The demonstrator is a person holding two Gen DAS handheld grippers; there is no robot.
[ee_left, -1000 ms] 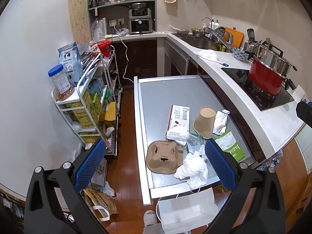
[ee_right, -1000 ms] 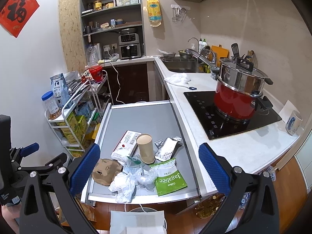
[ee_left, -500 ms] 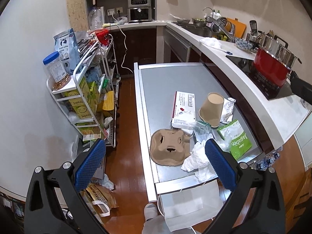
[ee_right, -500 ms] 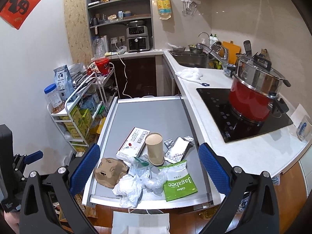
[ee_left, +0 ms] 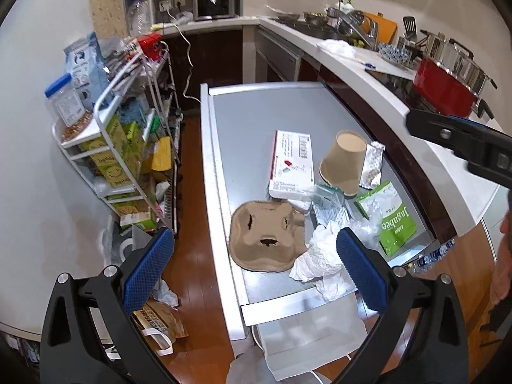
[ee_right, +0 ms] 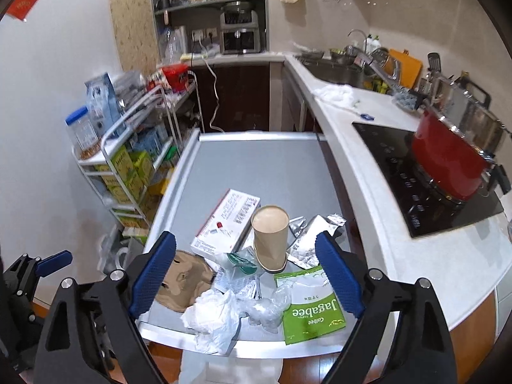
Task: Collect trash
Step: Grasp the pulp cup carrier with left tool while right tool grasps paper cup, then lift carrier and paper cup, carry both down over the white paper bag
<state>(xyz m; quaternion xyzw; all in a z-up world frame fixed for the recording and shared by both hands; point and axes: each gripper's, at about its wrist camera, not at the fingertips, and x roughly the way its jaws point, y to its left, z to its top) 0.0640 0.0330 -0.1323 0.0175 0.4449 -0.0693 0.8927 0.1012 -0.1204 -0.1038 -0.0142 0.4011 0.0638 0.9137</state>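
— Trash sits where?
— Heaped at the near end of the grey table (ee_right: 262,163): paper cup (ee_right: 269,238), green snack bag (ee_right: 308,312), crumpled tissue (ee_right: 212,320).
— Grippers?
— Right gripper (ee_right: 244,276) has just been closing, jaws apart, holding nothing. Left gripper (ee_left: 252,272) gapes wide, empty.
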